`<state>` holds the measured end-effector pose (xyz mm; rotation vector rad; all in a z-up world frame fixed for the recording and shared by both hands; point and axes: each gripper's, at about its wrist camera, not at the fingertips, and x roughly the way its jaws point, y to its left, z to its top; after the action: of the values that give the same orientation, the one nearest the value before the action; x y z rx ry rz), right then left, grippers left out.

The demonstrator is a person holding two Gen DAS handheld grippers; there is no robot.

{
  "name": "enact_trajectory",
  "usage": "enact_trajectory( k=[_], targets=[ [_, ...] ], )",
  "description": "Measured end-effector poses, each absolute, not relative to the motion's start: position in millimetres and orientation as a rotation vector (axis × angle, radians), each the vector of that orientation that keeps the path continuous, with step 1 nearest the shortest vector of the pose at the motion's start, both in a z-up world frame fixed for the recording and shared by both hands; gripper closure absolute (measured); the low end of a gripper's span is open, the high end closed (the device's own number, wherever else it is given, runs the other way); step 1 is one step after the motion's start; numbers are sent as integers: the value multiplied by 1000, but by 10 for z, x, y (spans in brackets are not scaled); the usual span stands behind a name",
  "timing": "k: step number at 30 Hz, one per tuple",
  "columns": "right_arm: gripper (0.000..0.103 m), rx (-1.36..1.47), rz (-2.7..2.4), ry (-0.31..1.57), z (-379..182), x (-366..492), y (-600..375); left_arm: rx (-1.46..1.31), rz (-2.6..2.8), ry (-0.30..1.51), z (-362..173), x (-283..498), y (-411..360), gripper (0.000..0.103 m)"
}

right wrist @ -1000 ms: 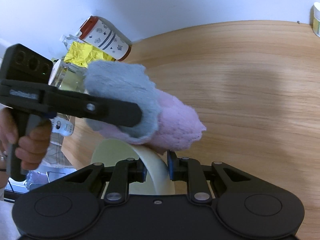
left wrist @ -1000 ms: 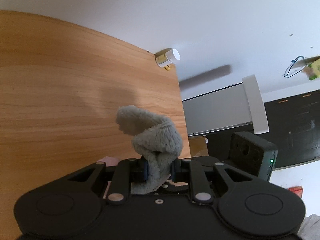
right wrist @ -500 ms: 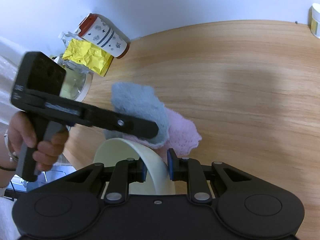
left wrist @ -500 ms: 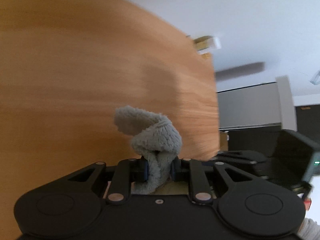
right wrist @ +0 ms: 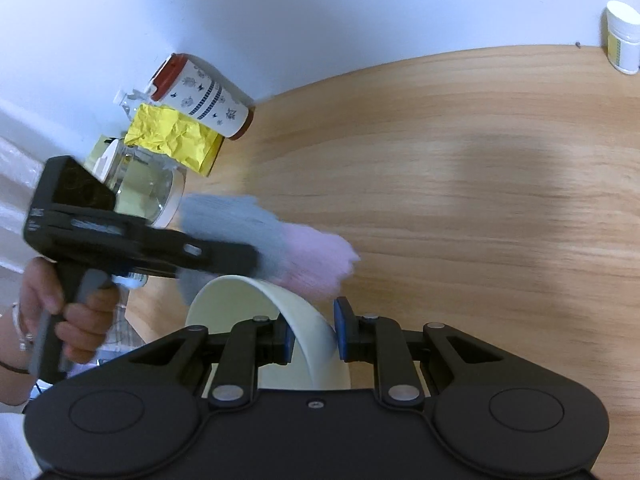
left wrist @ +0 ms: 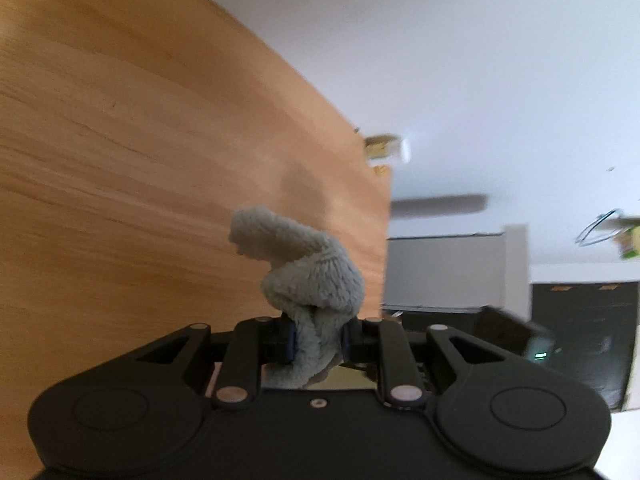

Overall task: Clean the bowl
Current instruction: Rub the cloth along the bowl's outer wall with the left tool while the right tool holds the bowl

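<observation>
The wooden desk [right wrist: 460,208] fills most of both views, its grain running under everything and a white wall [right wrist: 280,8] rising behind it. In the left wrist view, beyond the desk's far edge, a dark cabinet [left wrist: 580,320] and a pale grey panel [left wrist: 444,272] are visible, blurred.

The cream bowl [right wrist: 304,340] is tilted on edge above the desk, and the right hand-held gripper [right wrist: 312,336] is clenched on its rim, one blue pad on each side of the wall. Just above the bowl's upper rim sits the cloth [right wrist: 280,248], grey on the left and pink on the right, blurred; whether it touches the rim I cannot tell. The left hand-held gripper [left wrist: 318,340] is clamped tight on a bunched fold of that cloth [left wrist: 304,276], whose grey fluffy end curls up and to the left over the desk. In the right wrist view this left hand-held gripper [right wrist: 248,260] comes in from the left, with the person's left hand [right wrist: 76,316] wrapped around its handle.

At the back left corner of the desk stand a glass jar [right wrist: 148,188], a crumpled yellow packet [right wrist: 176,140] and a patterned tube with red ends [right wrist: 204,96] lying tilted against the wall. A small white jar with a yellow label [right wrist: 622,36] stands at the far right edge
</observation>
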<state>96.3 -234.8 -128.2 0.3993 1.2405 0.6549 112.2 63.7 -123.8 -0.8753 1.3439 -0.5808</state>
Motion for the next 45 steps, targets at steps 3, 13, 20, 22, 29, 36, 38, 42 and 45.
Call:
enact_trajectory(
  k=[3,13,20,22,29,36,38,42,45],
  targets=[
    [80,433,652,1240,-1314,988,-2351,-925,-536,1341,-1313,1053,736,84],
    [79,652,605,1261,-1496,979,-2494,-1214,-396,1279,-1716,735,907,85],
    [78,719,596,1241,-1545,946,-2514,-1196,-347,1289,-1863,732,852,85],
    [78,736,597,1236,-1555,946,-2517,-1184,-342,1292,-1874,771,864,85],
    [79,769,592,1219,-1555,936,-2588,-1230,-366,1226,-1667,783,894,85],
    [78,848,550,1197,-1594,946,-2765,-1230,-372,1180,-1434,616,928,85],
    [78,878,557,1188,-1604,934,-2809,-1278,-353,1170,-1510,577,963,85],
    [77,921,549,1182,-1642,925,-2819,-1371,-325,1144,-1649,520,1035,85],
    [77,939,550,1176,-1653,882,-2850,-1423,-312,1145,-1764,519,1018,85]
  ],
)
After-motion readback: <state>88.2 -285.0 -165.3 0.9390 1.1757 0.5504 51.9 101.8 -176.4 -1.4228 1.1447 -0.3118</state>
